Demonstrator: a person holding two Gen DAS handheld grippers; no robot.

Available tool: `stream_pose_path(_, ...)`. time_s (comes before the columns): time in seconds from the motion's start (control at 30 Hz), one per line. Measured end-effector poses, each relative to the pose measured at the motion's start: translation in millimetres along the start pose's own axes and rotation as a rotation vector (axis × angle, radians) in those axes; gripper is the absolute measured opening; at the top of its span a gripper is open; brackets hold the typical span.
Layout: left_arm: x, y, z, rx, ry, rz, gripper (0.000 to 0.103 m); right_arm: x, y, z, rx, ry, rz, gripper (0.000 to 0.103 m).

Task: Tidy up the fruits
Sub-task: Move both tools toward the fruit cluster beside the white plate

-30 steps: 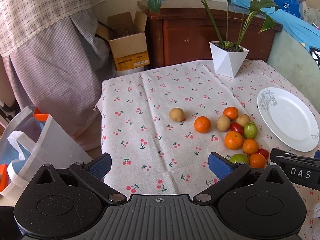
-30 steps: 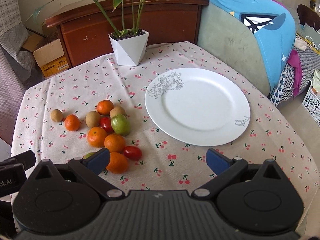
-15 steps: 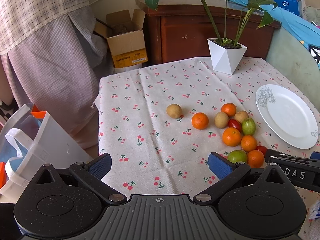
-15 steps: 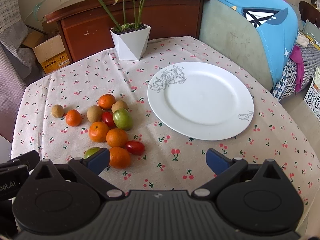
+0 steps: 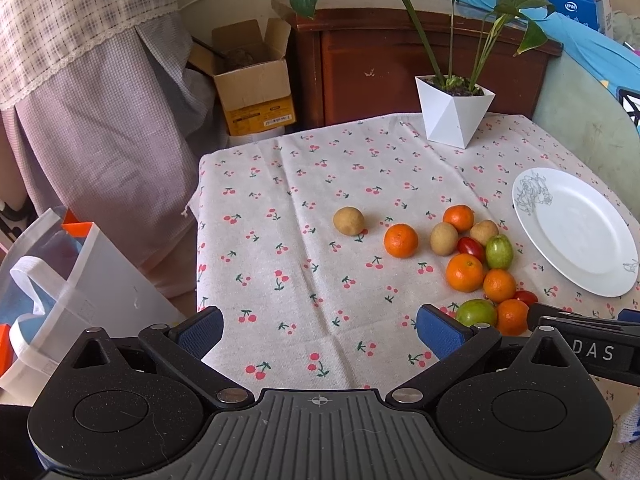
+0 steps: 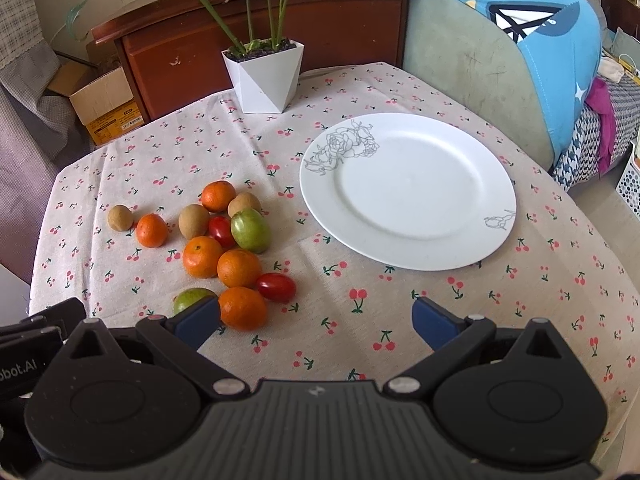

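Twelve small fruits (image 6: 224, 240) are clustered on the cherry-print tablecloth (image 6: 400, 320), left of the white plate (image 6: 408, 192) and apart from it: tangerines, brown longans, green fruits, red cherry tomatoes. One longan (image 5: 349, 221) lies alone toward the cloth's left edge. The left gripper (image 5: 319, 330) and right gripper (image 6: 316, 318) are both held released above the near edge, nothing grasped. A white potted plant (image 6: 266, 80) stands at the far edge.

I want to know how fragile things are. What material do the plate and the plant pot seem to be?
The plate looks like glazed ceramic: smooth white, soft sheen, grey line-drawn flowers at the rim. The plant pot is matte white with sharp flat facets; ceramic or moulded plastic, I cannot tell which.
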State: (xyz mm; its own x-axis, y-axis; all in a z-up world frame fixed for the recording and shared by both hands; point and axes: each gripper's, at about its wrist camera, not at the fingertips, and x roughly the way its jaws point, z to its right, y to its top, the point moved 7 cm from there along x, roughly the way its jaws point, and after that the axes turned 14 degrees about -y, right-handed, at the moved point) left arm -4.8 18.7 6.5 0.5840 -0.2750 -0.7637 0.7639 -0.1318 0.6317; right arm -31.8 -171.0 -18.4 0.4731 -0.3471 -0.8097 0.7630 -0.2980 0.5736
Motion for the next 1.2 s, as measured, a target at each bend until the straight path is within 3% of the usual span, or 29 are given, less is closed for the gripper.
stream_pose_path(0.3, 1.4, -1.7, -12.9, -0.015, 0.021, 0.008, 0.103, 3.1, -6.3, 13.9, 0.020, 0.097, 0.004, 0.097)
stream_pose_path(0.6, 1.4, -2.5, -17.3, -0.038, -0.007, 0.032, 0.101, 7.6, -18.0, 14.6, 0.014, 0.194, 0.016, 0.076)
stream_pose_path(0.67, 2.0, -2.6, -13.1, -0.029, -0.026, 0.037, 0.101, 9.7, -19.2, 15.2, 0.023, 0.211, 0.018, 0.064)
stream_pose_path(0.83, 5.4, -3.4, -6.1, -0.017, -0.051, 0.035, 0.099, 8.7, -18.8, 8.5, 0.043, 0.297, 0.027, 0.055)
stream_pose_path(0.97, 7.2, -4.1, -4.5, -0.010, -0.054, 0.039, 0.098, 8.6, -18.2, -1.0, 0.045, 0.350, 0.036, 0.052)
stream_pose_path(1.2, 11.6, -6.7, -3.3, -0.003, -0.061, 0.031, 0.094, 19.8, -20.5, -10.5, 0.054, 0.352, 0.020, 0.050)
